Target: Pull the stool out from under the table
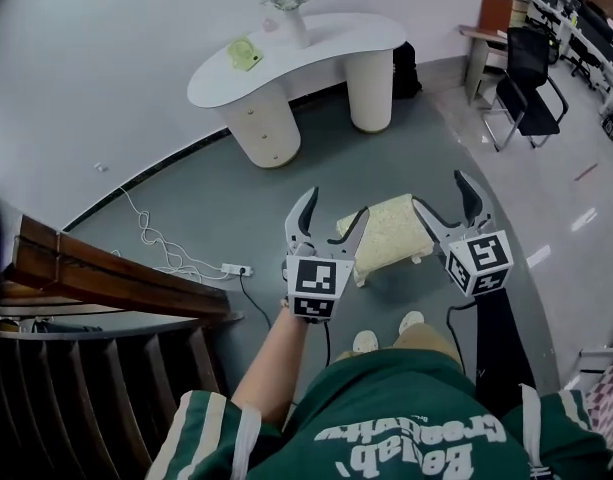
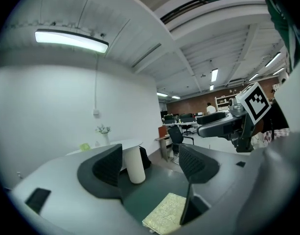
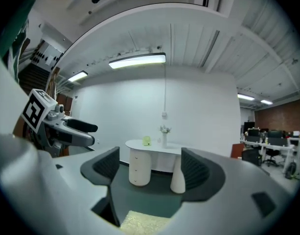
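The stool [image 1: 386, 233], low with a pale yellow textured cushion, stands on the grey floor just in front of my feet, apart from the white curved table [image 1: 331, 40] farther ahead. My left gripper [image 1: 334, 208] hovers over the stool's left end, open and empty. My right gripper [image 1: 439, 193] hangs over its right end, also open with nothing between the fingers. In the left gripper view the cushion [image 2: 167, 213] lies below the open left gripper [image 2: 152, 163]. The right gripper view shows the cushion's edge [image 3: 142, 223] under the open right gripper [image 3: 152, 168], with the table [image 3: 154, 146] beyond.
A vase with a plant [image 1: 286, 8] and a small green object [image 1: 244, 53] sit on the table. A wooden stair rail [image 1: 96, 273] runs at the left, with a power strip and cable [image 1: 236, 269] on the floor beside it. A black office chair [image 1: 526, 78] stands at the far right.
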A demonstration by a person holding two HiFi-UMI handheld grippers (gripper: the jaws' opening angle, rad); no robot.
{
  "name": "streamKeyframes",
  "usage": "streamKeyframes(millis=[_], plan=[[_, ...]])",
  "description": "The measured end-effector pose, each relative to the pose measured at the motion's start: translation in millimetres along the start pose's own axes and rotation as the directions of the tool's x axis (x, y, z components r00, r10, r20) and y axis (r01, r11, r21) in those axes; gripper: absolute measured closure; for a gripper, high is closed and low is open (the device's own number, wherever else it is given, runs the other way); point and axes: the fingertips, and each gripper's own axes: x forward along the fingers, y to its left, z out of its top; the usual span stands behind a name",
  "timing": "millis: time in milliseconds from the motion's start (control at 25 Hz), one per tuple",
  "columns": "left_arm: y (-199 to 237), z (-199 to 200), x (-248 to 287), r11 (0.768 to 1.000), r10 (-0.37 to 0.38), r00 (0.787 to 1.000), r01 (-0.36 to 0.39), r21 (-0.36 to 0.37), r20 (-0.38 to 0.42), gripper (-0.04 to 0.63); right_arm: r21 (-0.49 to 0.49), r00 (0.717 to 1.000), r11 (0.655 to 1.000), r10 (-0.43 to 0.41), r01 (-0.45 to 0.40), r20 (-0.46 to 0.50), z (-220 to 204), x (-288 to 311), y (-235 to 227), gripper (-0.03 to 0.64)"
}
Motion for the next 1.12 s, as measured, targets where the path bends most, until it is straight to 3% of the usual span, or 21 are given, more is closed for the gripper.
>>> streamKeyframes(millis=[320, 480, 520, 560, 600, 640, 760, 1120], plan=[[-9.0, 37.3, -12.0, 1.000, -0.003, 0.995, 0.002, 0.014, 0.104, 0.277, -0.044, 0.999, 0.998, 0.038, -0.037, 0.020, 14.7, -12.6, 16.1, 0.265], [-11.9, 42.6, -18.0, 0.999, 0.019, 0.992, -0.022, 0.025, 0.122, 0.389, -0.064, 0.999, 0.998, 0.023, -0.020, 0.045, 24.0, -16.5, 19.1, 0.357], [-9.2, 43.8, -20.0, 0.999, 0.038, 0.991, -0.041, 0.021, 0.127, 0.423, -0.068, 0.999, 0.998, 0.008, -0.004, 0.053, 26.3, -18.0, 18.5, 0.391], [-6.1, 44.8, -22.2, 0.998, 0.057, 0.989, -0.059, 0.015, 0.133, 0.536, -0.081, 0.998, 0.997, -0.006, 0.011, 0.060, 28.2, -19.7, 18.4, 0.444], [-3.8, 45.3, -23.8, 0.997, 0.068, 0.988, -0.070, 0.009, 0.137, 0.591, -0.100, 0.998, 0.995, -0.010, 0.017, 0.066, 29.8, -21.4, 19.9, 0.542], [-2.8, 45.3, -24.8, 0.997, 0.071, 0.988, -0.072, 0.004, 0.138, 0.591, -0.121, 0.997, 0.993, 0.000, 0.009, 0.073, 31.1, -23.1, 23.4, 0.614], [-2.8, 46.1, -27.4, 0.997, 0.070, 0.987, -0.071, 0.003, 0.143, 0.591, -0.146, 0.996, 0.989, 0.038, -0.026, 0.081, 31.2, -27.0, 33.8, 0.614], [-3.4, 44.5, -34.9, 0.998, 0.055, 0.987, -0.057, 0.014, 0.149, 0.591, -0.099, 0.997, 0.995, -0.007, 0.014, 0.072, 27.6, -38.3, 29.5, 0.614]])
